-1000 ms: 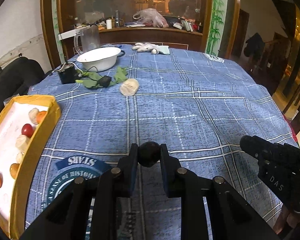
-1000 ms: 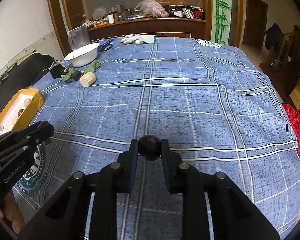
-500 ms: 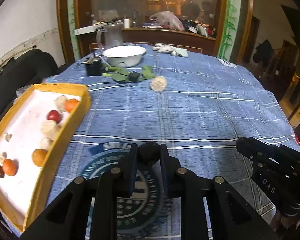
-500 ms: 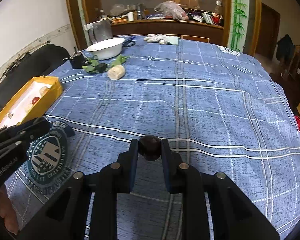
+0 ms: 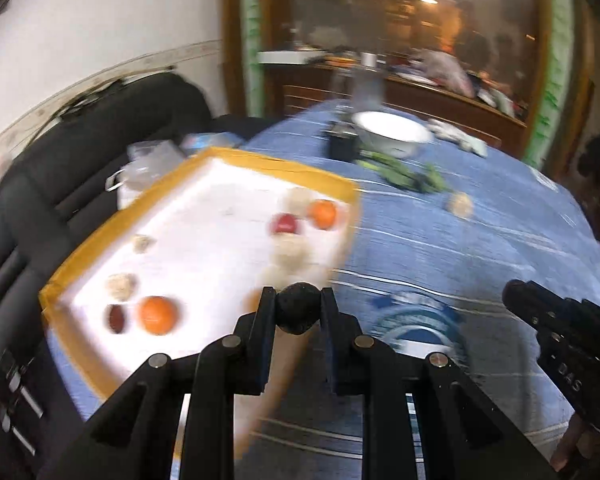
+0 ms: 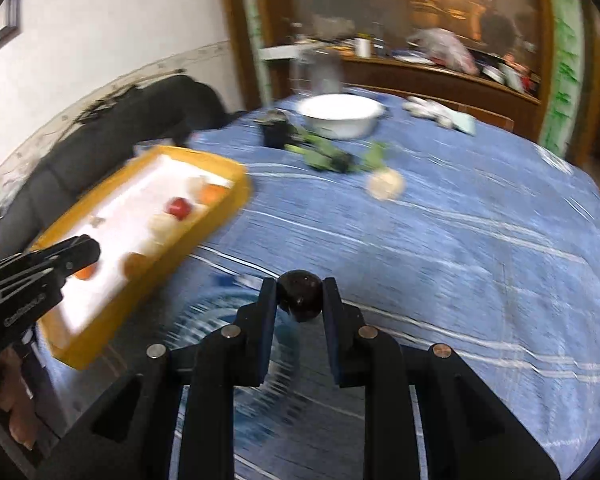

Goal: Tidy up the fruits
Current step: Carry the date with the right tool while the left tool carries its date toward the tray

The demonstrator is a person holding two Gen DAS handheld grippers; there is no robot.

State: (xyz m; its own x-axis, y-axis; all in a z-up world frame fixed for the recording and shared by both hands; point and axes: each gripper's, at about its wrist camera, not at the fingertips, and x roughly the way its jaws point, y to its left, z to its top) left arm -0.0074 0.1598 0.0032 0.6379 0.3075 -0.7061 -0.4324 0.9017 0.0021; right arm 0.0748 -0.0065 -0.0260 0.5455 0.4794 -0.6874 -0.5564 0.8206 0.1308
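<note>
Left gripper (image 5: 299, 306) pinched narrow on dark rough-skinned round fruit (image 5: 299, 314), held above yellow-rimmed tray (image 5: 260, 160) at left edge of blue checked tablecloth (image 5: 480, 240). Right gripper (image 6: 300, 294) likewise clamped on dark glossy round fruit (image 6: 301, 295), above cloth nearer middle. Tray holds oranges (image 5: 157, 314), red fruit (image 5: 284, 224), pale pieces. Lettering "DAS" on right gripper body; left's label blurred.

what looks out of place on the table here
One pale fruit lies alone on the blue cloth, next to the green leaves and apart from the yellow tray that holds the other fruits. Nothing looks spilled or broken, though both views are blurred.
</note>
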